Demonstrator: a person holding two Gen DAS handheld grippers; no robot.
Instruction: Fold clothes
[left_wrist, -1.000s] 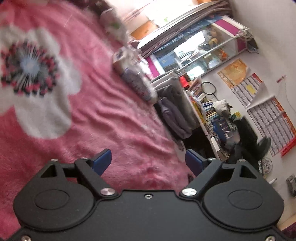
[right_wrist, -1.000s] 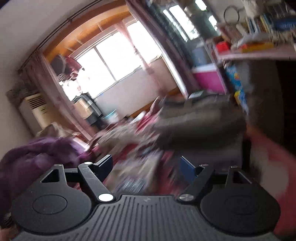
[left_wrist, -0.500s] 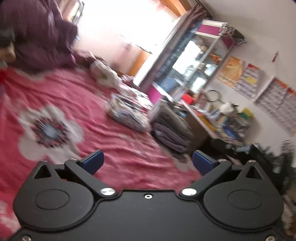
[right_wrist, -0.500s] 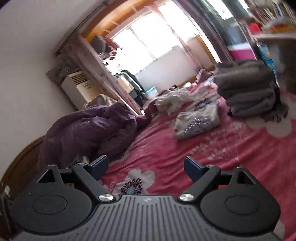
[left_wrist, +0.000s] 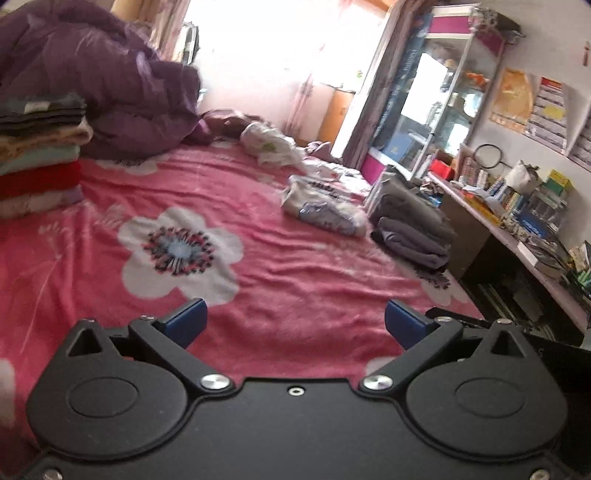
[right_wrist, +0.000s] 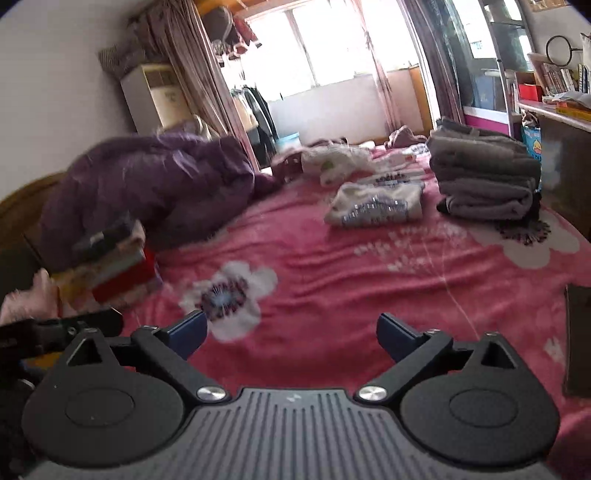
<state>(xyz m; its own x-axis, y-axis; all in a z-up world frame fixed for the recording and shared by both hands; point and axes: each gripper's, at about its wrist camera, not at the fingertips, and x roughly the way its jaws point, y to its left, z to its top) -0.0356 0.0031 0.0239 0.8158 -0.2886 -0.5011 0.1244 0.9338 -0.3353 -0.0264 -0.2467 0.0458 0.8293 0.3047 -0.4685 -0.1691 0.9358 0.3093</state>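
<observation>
My left gripper (left_wrist: 294, 322) is open and empty above the near edge of a pink flowered blanket (left_wrist: 303, 266). My right gripper (right_wrist: 290, 331) is open and empty over the same blanket (right_wrist: 351, 273). A folded white patterned garment (left_wrist: 325, 208) lies far ahead, also in the right wrist view (right_wrist: 376, 205). A stack of folded grey clothes (left_wrist: 413, 225) sits beside it at the bed's right edge (right_wrist: 484, 177). A loose white garment (left_wrist: 271, 146) lies crumpled at the far end (right_wrist: 336, 160). A stack of folded clothes (left_wrist: 37, 155) stands at the left (right_wrist: 110, 266).
A purple quilt (left_wrist: 110, 85) is heaped at the far left of the bed (right_wrist: 147, 184). A cluttered desk (left_wrist: 517, 229) with books runs along the right side. A glass cabinet (left_wrist: 443, 92) and a bright window (right_wrist: 332, 44) stand behind the bed.
Both cameras swung from blurred, tilted views to a level view down the bed. Both grippers stayed open and empty.
</observation>
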